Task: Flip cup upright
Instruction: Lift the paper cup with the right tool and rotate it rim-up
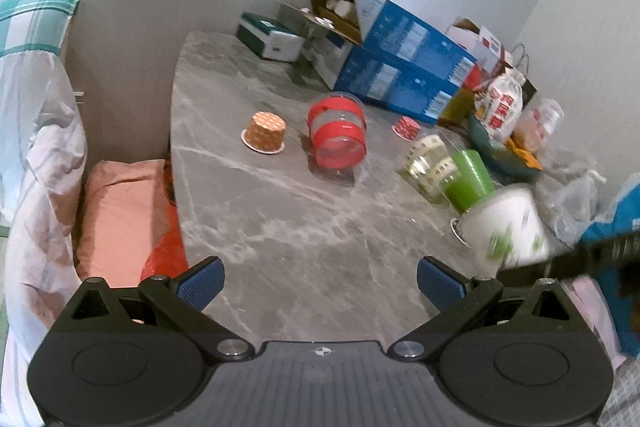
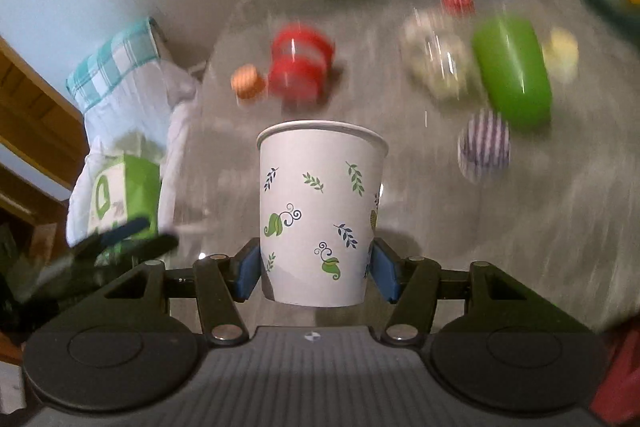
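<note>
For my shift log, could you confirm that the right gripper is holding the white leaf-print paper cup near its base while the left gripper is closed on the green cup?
Not quite: the left gripper is open and holds nothing, as the left wrist view shows; the green cup lies apart on the table. The right gripper does hold the white leaf-print paper cup near its base.

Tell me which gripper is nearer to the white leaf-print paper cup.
Right. The right gripper is shut on the white paper cup, its pads pressing both sides near the base. The left gripper hangs open over the marble table, with the cup off to its right.
</note>
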`<action>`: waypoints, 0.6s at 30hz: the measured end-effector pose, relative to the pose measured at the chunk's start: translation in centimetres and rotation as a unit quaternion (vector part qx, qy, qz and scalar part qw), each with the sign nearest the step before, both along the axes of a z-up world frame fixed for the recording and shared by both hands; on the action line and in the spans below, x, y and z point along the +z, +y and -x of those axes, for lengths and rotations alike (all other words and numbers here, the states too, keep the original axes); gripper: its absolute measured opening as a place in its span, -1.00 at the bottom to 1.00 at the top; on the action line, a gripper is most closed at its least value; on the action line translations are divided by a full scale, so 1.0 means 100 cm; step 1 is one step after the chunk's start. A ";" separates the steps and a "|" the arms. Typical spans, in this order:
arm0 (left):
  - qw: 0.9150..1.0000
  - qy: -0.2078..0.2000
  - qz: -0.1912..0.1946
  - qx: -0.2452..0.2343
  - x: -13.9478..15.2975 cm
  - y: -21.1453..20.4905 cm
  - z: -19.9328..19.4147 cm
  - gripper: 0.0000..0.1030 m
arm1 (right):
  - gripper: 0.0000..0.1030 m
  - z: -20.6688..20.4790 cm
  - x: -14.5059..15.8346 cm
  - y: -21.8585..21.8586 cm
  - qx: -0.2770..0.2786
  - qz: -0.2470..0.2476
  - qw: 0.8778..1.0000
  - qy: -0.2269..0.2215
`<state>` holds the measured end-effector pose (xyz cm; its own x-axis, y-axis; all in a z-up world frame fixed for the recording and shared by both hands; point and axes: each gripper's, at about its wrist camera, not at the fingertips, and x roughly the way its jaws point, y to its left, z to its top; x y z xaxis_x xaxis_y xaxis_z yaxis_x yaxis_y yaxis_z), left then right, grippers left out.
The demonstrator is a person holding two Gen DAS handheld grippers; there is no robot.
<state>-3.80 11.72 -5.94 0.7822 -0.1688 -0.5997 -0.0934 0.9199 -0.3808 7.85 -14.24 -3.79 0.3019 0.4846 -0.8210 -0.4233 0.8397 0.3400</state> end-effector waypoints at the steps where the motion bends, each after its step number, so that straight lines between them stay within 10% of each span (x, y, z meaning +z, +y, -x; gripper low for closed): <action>1: 1.000 -0.001 -0.007 -0.005 0.001 -0.004 0.000 1.00 | 0.14 0.002 -0.007 -0.003 -0.006 -0.004 1.000 0.013; 18: 0.999 0.044 0.005 -0.032 0.007 -0.046 -0.012 1.00 | 0.17 0.001 -0.056 -0.018 -0.019 -0.032 0.998 0.051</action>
